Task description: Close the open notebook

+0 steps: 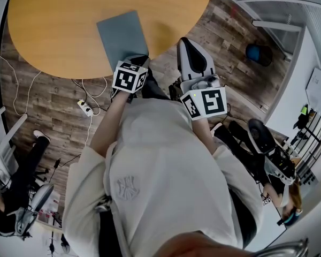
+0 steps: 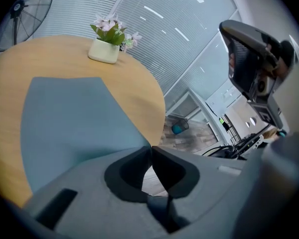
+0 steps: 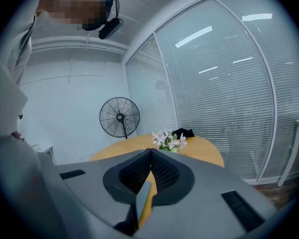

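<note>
Lying flat near the edge of the round wooden table (image 1: 64,31), on the side nearest the person, the notebook (image 1: 121,36) shows only its plain grey-blue cover and looks closed. Its near short edge reaches almost to the table's rim, and the rest of it runs away toward the middle of the tabletop.

Just over that near edge hangs the left gripper (image 2: 150,148), tilted downward. Its two fingers are pressed together at the tips with nothing between them, and through the small gap behind the tips only floor shows. The grey cover fills the left of its view but sits beside the jaws, not in them.

Off to the right of the notebook, the right gripper (image 3: 150,151) is held out near the table's rim, nearly level. Its ribbed fingers also meet at the tips. Through the slot behind them a sliver of grey-blue and some table wood can be seen, but they lie beyond the jaws and the jaws do not pinch them.

Farther across the table stands a small white pot of pale flowers (image 2: 105,46), and beyond it lies a dark object (image 3: 185,132) I cannot identify. A standing fan (image 3: 119,117) is behind the table, by a wall of glass with blinds (image 3: 224,98). On the plank floor (image 1: 43,98) below the table lies a white power strip (image 1: 85,107) with its cables.
</note>
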The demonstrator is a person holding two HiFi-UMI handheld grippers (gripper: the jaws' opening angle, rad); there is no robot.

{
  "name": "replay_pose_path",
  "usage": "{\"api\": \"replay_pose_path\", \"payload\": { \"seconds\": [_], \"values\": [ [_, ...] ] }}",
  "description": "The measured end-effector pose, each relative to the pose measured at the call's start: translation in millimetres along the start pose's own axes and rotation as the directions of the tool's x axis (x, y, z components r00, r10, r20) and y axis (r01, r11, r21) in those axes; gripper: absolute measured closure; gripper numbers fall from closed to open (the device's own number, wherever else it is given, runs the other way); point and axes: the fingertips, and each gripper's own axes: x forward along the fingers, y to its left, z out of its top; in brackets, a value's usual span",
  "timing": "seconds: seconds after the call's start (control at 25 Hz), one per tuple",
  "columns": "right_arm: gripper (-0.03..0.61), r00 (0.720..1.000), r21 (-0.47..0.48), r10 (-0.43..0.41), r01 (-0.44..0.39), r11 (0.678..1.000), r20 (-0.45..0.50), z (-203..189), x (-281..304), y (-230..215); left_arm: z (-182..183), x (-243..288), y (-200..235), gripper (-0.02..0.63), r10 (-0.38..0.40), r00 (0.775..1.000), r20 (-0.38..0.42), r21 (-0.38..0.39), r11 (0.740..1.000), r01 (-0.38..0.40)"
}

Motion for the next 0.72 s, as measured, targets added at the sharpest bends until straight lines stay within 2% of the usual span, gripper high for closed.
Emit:
{"api": "replay_pose_path", "payload": {
  "seconds": [0.04, 0.16, 0.24, 0.56, 0.72],
  "values": [
    [0.584, 1.000, 0.000, 0.001, -0.001, 1.000, 0.000, 0, 0, 0, -1, -1, -2, 0.572, -0.009, 1.000, -0.004, 0.016, 1.000, 0.009],
    [0.586, 1.000, 0.000, 0.003, -0.003, 1.000, -0.001, 0, 1, 4, -5, -3, -13, 0.438, -0.067, 0.998, -0.021, 0.040, 0.997, 0.068],
    [0.584, 1.000, 0.000, 0.004, -0.004, 1.000, -0.002, -1, 3, 5, -6, -4, -17, 0.396, -0.089, 0.996, -0.020, 0.036, 0.995, 0.090],
    [0.584, 1.000, -0.007, 0.011, -0.011, 1.000, -0.002, 0, 6, 12, -6, -8, -18, 0.394, -0.084, 0.996, -0.010, 0.049, 0.995, 0.084],
    [0.584, 1.000, -0.011, 0.015, -0.015, 1.000, -0.001, 2, 9, 13, -1, -10, -15, 0.425, -0.063, 0.998, 0.007, 0.058, 0.996, 0.063]
  ]
}}
